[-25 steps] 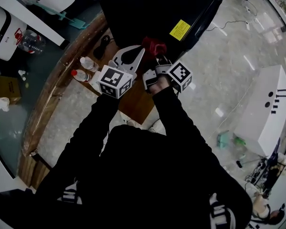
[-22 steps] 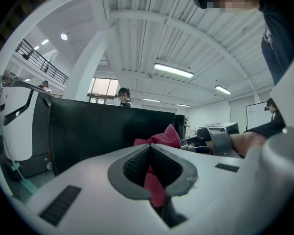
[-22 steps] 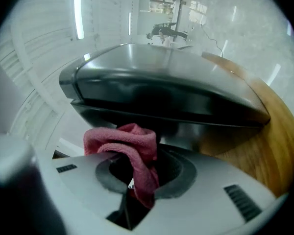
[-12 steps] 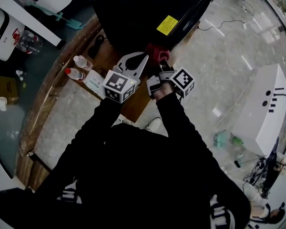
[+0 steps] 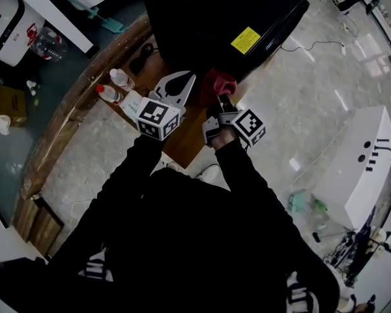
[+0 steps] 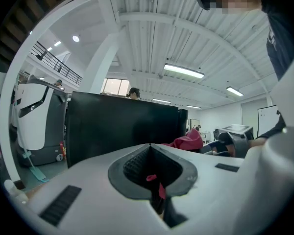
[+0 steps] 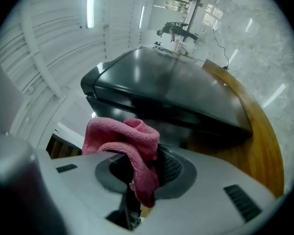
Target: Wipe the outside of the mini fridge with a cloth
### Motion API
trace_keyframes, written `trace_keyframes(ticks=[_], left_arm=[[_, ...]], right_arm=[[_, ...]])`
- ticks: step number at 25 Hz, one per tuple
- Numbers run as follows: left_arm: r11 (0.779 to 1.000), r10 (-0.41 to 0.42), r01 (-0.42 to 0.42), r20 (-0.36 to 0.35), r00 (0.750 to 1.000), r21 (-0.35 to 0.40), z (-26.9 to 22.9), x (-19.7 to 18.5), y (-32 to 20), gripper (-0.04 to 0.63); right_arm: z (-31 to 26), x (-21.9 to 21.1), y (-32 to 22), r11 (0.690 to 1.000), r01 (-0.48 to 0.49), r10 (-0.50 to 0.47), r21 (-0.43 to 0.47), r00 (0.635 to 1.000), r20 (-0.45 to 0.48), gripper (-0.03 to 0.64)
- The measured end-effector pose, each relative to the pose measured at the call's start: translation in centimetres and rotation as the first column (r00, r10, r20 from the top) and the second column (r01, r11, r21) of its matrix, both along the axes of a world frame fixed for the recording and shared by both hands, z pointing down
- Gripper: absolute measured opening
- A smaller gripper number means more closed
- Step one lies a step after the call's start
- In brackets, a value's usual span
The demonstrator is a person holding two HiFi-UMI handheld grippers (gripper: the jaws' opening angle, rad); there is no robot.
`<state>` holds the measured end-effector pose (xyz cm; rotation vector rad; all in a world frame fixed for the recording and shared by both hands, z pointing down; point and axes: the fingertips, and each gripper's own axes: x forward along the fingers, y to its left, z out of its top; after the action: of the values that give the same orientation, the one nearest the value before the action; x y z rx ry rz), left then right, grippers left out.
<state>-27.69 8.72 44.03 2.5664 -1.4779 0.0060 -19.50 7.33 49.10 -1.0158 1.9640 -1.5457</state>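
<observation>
Before the glossy black mini fridge (image 5: pixel 208 18), the right gripper (image 5: pixel 220 96) clamps a bunched pink terry cloth (image 5: pixel 219 81) for wiping; left gripper (image 5: pixel 190 77) idles, jaws together

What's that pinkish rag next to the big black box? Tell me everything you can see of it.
The cloth is a small, crumpled rag, pinkish-red and fuzzy like towelling. The right tool is shut on it: one fold bunches up above the jaws and a tail hangs down between them. It is held up close to the near side of the black mini fridge; whether it actually touches the fridge cannot be told. Nothing else holds it.
</observation>
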Motion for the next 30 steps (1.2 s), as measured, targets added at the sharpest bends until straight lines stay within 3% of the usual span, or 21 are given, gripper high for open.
trace_keyframes(ticks=[6, 14, 23, 30], left_arm=[[0.996, -0.087, 0.088, 0.026, 0.996, -0.027, 2.3, -6.7, -0.5, 0.006], [0.981, -0.142, 0.144, 0.027, 0.989, -0.130, 7.9, -14.2, -3.0, 0.006], [0.969, -0.088, 0.098, 0.051, 0.995, -0.229, 13.8, -18.1, -6.8, 0.006], [0.960, -0.074, 0.085, 0.054, 0.996, -0.265, 16.0, -19.4, -9.5, 0.006]], right_arm=[[3.6, -5.9, 0.1, 0.996, 0.081, -0.082, -0.044, 0.996, -0.024, 0.089], [8.2, -12.8, -2.8, 0.991, 0.076, -0.082, -0.106, 0.995, -0.054, 0.089], [13.7, -20.3, -8.0, 0.987, 0.054, -0.059, -0.150, 0.998, -0.029, 0.089], [19.1, -23.7, -10.8, 0.981, 0.064, -0.077, -0.181, 0.995, -0.069, 0.089]])
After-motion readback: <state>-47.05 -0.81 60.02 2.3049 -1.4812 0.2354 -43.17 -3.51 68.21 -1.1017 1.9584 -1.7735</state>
